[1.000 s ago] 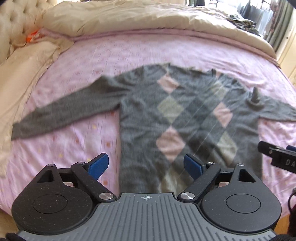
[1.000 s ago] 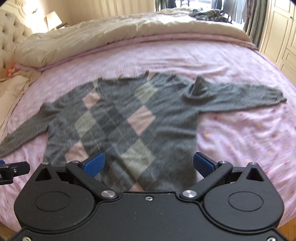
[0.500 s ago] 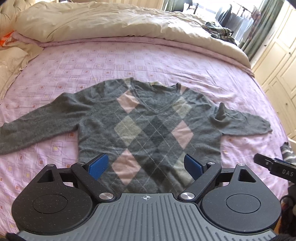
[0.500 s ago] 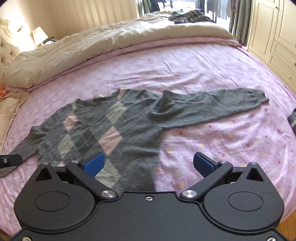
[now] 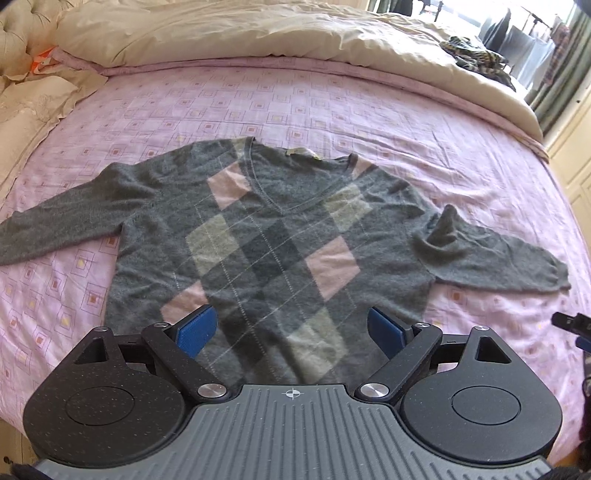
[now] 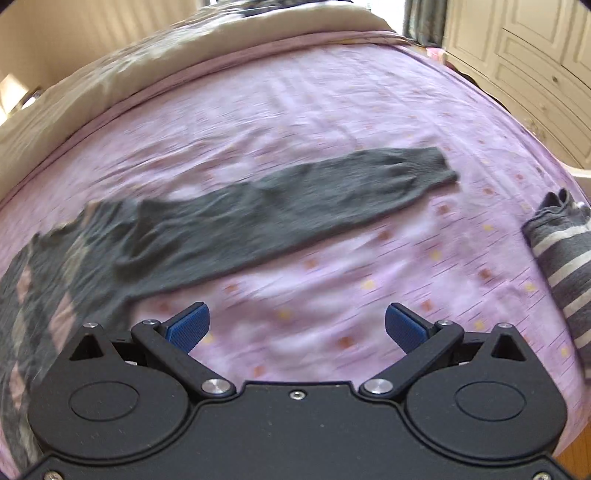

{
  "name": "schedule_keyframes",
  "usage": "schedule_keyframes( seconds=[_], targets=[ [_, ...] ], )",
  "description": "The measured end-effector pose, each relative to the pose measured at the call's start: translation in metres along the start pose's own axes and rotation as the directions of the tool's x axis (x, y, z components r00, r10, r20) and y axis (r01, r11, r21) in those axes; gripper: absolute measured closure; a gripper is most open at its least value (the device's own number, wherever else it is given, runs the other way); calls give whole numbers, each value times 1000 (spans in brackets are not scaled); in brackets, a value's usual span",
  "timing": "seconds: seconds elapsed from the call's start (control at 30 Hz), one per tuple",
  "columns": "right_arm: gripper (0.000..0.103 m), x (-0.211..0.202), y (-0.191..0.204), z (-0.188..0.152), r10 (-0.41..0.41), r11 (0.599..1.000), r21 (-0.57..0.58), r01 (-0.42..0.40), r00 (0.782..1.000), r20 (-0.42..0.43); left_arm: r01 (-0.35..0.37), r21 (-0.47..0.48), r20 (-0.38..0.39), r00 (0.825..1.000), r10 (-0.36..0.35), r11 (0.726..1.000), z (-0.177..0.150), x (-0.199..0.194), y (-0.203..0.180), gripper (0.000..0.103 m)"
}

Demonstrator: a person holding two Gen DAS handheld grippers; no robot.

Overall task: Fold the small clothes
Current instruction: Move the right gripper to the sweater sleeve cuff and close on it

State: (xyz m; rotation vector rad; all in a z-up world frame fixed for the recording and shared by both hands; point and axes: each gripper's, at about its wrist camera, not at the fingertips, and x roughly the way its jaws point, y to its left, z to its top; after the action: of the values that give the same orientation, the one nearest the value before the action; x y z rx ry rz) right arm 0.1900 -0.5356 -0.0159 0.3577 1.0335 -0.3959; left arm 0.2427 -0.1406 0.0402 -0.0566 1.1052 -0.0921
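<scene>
A small grey V-neck sweater (image 5: 273,236) with pink, olive and dark argyle diamonds lies flat, front up, on the pink bedsheet, both sleeves spread out. A peaked wrinkle (image 5: 443,229) stands up at its right shoulder. My left gripper (image 5: 291,328) hovers open over the sweater's hem with nothing between its blue pads. In the right wrist view the sweater's right sleeve (image 6: 295,206) stretches across the sheet, the body at the left edge. My right gripper (image 6: 295,325) is open above bare sheet, below that sleeve. Its tip (image 5: 570,321) shows at the left view's right edge.
A folded grey striped garment (image 6: 565,254) lies at the bed's right edge. A beige duvet (image 5: 258,33) is bunched along the far side, with dark clothes (image 5: 476,59) on it. Pillows (image 5: 26,110) sit far left. White wardrobe doors (image 6: 535,70) stand beyond the bed.
The right gripper has swung to the right, from over the sweater's body to beyond its right sleeve. The left gripper has shifted so the sweater sits centred before it. Both stayed open.
</scene>
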Motion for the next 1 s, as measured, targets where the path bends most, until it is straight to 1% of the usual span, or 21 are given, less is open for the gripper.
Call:
schedule_keyframes(
  seconds=[0.07,0.1,0.13,0.23,0.37,0.57,0.67,0.77,0.8,0.87,0.9,0.93,0.97,1.0],
  targets=[
    [4,14,-26,17,-11,999,46,11,1000,0,-18,-13,2,1000,18,1000,3,1,-9,14],
    [11,21,-39,26,-11,997,75,11,1000,-1,-27,-19,2,1000,27,999,4,2,-13,14],
    [15,28,-51,35,-3,994,106,4,1000,-4,-36,-23,2,999,37,999,5,4,-17,14],
    [16,51,-84,60,-15,983,185,15,1000,-2,-68,-29,-8,998,68,997,8,10,-27,14],
    [16,82,-113,86,-46,976,213,47,999,-8,-97,-23,-24,995,96,995,10,16,-39,14],
    [16,116,-140,106,-79,959,273,81,997,-18,-131,1,-34,991,131,991,11,17,-50,14],
    [16,131,-147,113,-91,959,266,95,995,-28,-148,6,-32,989,148,989,14,17,-52,14],
    [15,147,-153,118,-84,959,269,94,995,-51,-164,6,-32,986,164,986,17,17,-52,14],
    [13,150,-154,118,-82,958,270,94,995,-57,-168,5,-32,985,168,986,18,17,-53,14],
    [14,152,-153,118,-90,961,259,98,995,-45,-175,7,-32,984,175,984,19,17,-54,14],
    [20,152,-151,118,-94,964,247,101,995,-40,-178,9,-33,983,178,984,19,18,-54,14],
    [30,152,-149,118,-101,967,231,107,994,-36,-180,12,-34,983,180,984,19,19,-55,14],
    [37,150,-147,118,-109,971,209,113,994,-30,-180,15,-36,983,180,984,19,20,-56,14],
    [55,146,-144,118,-105,976,188,108,994,-24,-178,20,-38,983,179,984,19,21,-57,14]
  ],
)
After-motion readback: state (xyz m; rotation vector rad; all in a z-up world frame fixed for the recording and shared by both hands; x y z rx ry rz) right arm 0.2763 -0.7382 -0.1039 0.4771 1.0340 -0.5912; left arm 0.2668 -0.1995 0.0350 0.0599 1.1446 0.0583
